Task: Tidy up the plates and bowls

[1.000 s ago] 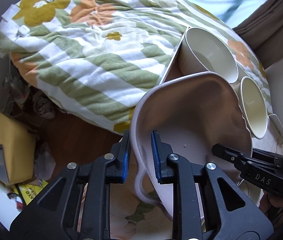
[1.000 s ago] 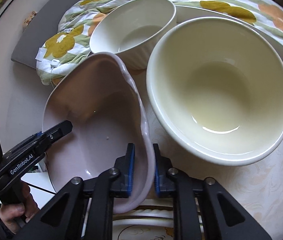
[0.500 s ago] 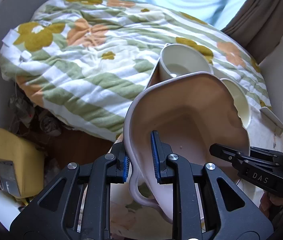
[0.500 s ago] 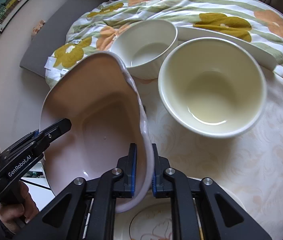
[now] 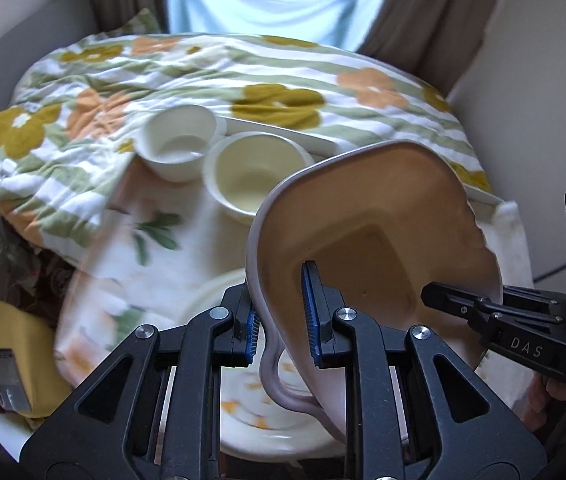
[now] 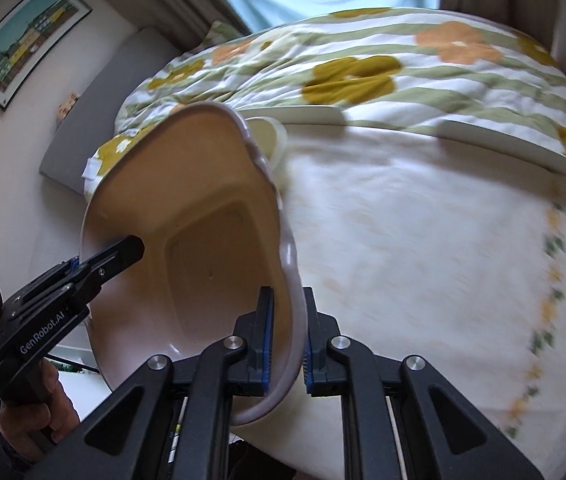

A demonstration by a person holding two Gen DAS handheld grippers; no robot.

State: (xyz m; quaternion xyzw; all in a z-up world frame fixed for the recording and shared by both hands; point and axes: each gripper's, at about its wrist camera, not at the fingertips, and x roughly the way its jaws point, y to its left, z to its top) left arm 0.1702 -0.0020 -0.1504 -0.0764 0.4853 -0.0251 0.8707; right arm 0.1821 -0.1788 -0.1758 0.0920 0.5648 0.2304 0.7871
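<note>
- I have both tongs on one pink dish (image 5: 367, 240), a wavy-rimmed piece with a squarish sunken middle, tilted up on edge and held clear of the table (image 5: 203, 236).
- My left tongs (image 5: 281, 314) pinch the dish's near rim, one blue pad (image 5: 307, 300) on the inner face, the other behind it.
- My right tongs (image 6: 286, 340) pinch the opposite rim the same way, wall between the pads.
- In the left view the right tongs show at (image 5: 459, 306), tips over the dish's far edge; in the right view the left tongs show at (image 6: 111, 258), tips against the inner face.
- Table wears a pale floral cloth (image 6: 423, 240); image is motion-blurred along it.
- Two bowls sit at the back of the table, touching: a white bowl (image 5: 179, 144) on the left and a cream bowl (image 5: 253, 174) to its right, both upright.
- A pale plate (image 5: 203, 312) with orange flower marks lies on the table directly under the raised dish, partly hidden by my left tongs.
- Behind the table, a bed with a green-striped flower quilt (image 5: 163, 68); a white tray edge (image 5: 283, 134) lies along it.
</note>
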